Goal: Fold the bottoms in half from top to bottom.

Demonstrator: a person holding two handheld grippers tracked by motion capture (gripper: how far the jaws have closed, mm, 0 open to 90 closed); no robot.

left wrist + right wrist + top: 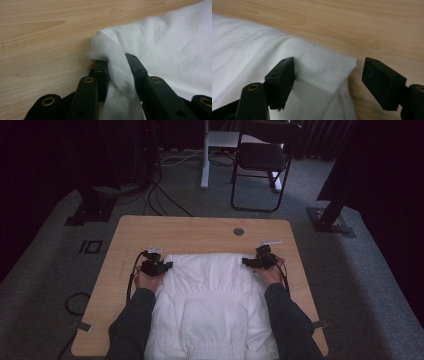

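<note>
A white garment [207, 295] lies folded on the wooden table [200, 230], its folded top edge toward the far side. My left gripper [159, 265] sits at the garment's far left corner and is shut on a bunched fold of the white cloth [117, 72]. My right gripper [256, 261] is at the far right corner. Its jaws stand wide open around the corner of the garment [329, 72], which lies flat on the wood without being pinched. A person's forearms in dark sleeves reach in from the near edge.
A round cable hole [238, 231] sits in the table near its far edge. Beyond the table stand a black folding chair [262, 160] and a white desk leg [204, 155], with cables on the grey carpet. Black stand bases flank the table.
</note>
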